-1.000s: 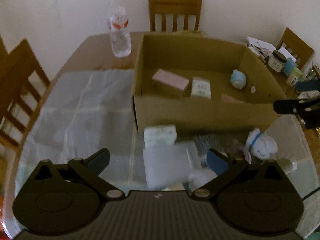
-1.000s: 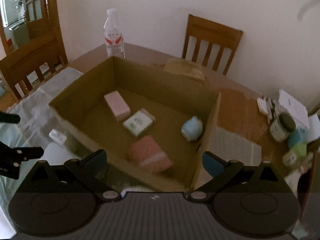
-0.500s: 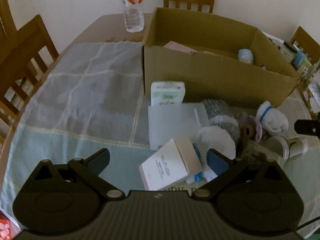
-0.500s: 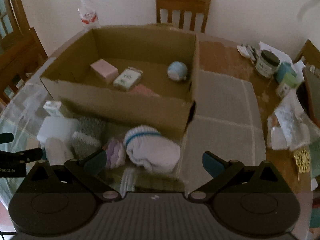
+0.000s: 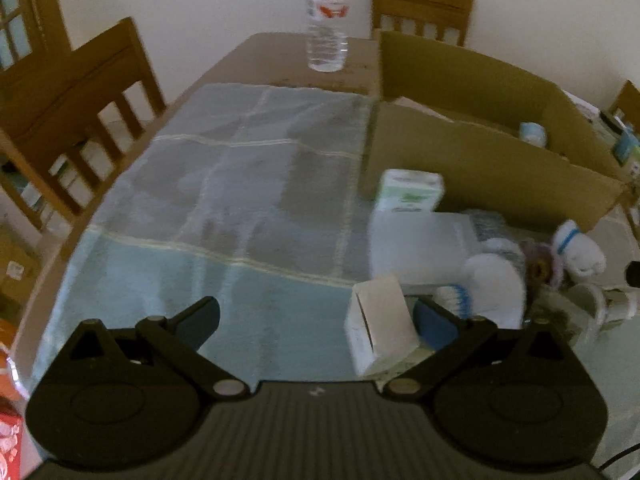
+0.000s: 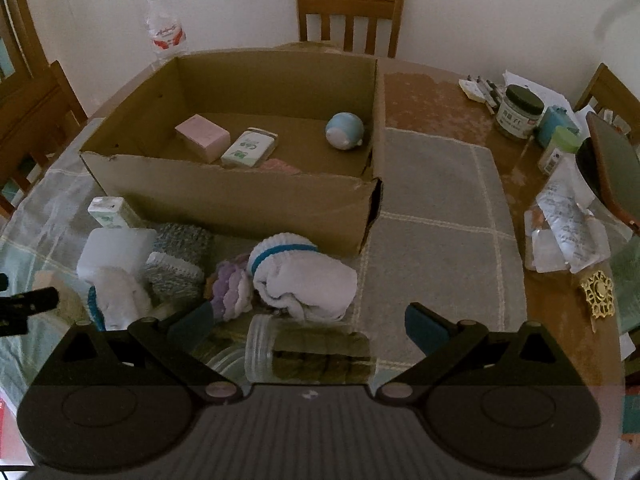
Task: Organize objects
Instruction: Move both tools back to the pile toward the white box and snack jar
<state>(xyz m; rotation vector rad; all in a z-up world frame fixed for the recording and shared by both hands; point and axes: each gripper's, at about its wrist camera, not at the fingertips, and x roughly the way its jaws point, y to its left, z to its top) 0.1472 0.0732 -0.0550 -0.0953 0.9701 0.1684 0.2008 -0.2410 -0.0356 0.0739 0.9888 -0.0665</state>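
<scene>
An open cardboard box [image 6: 224, 196] stands on the table and holds a pink box [image 6: 202, 136], a green-and-white pack [image 6: 249, 148] and a blue ball-like toy [image 6: 344, 129]. In front of it lies a pile: a white sock roll with a blue band [image 6: 304, 276], a purple scrunchie [image 6: 230, 288], grey knit cloths [image 6: 180, 256], a clear jar lying on its side [image 6: 308, 356]. My right gripper [image 6: 308, 324] is open above the jar. My left gripper [image 5: 316, 316] is open, with a white carton [image 5: 380, 324] by its right finger. The cardboard box [image 5: 488, 168] shows at the right.
A water bottle [image 5: 326, 28] stands at the far table end. Wooden chairs [image 5: 84, 96] surround the table. Jars, papers and a gold ornament [image 6: 598, 292] clutter the right side [image 6: 520, 112]. A checked cloth [image 5: 240, 184] covers the table's left half.
Both grippers have pulled back from the box toward the near table edge. The left view has swung left, and the white carton now sits by its right finger.
</scene>
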